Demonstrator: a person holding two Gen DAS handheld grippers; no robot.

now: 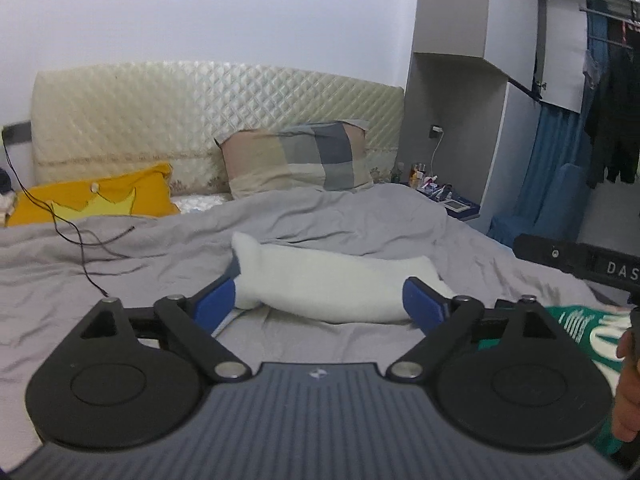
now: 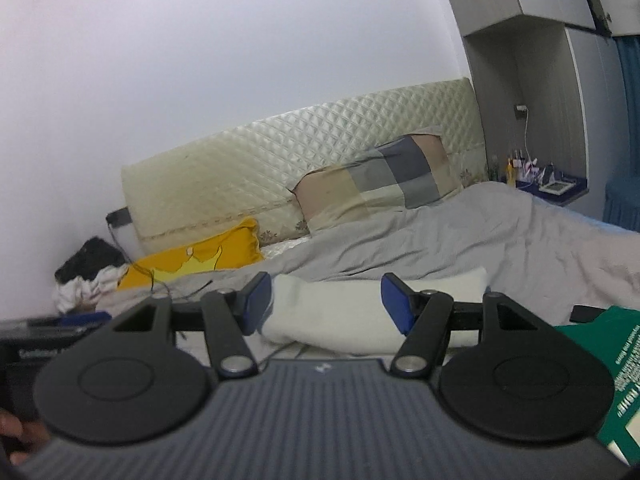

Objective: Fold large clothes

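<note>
Setting: a bed (image 1: 120,280) covered by a rumpled grey duvet, with a quilted headboard (image 1: 200,120) behind it.
White garment (image 1: 332,284): it lies as a folded or rolled bundle across the middle of the bed, beyond both grippers and touching neither.
Green garment (image 1: 576,328): printed with white lettering, it lies flat on the bed at the near right; only part of it shows in either view, so its kind cannot be told.
Left gripper (image 1: 320,300): its jaws are spread wide with nothing between them.
Right gripper (image 2: 324,300): its jaws stand partly apart and empty, well short of the white bundle.
Handling: both garments look soft, light and limp, so they will sag and crease when lifted and will drag on the duvet.
Where to hold: probably the green garment comes next; two corners of one edge, or the shoulders, one per gripper, would keep it taut.
Nearby: a checked pillow (image 1: 296,160), a yellow cushion (image 1: 100,196) and a thin black cable (image 1: 80,240) lie farther up the bed.
</note>
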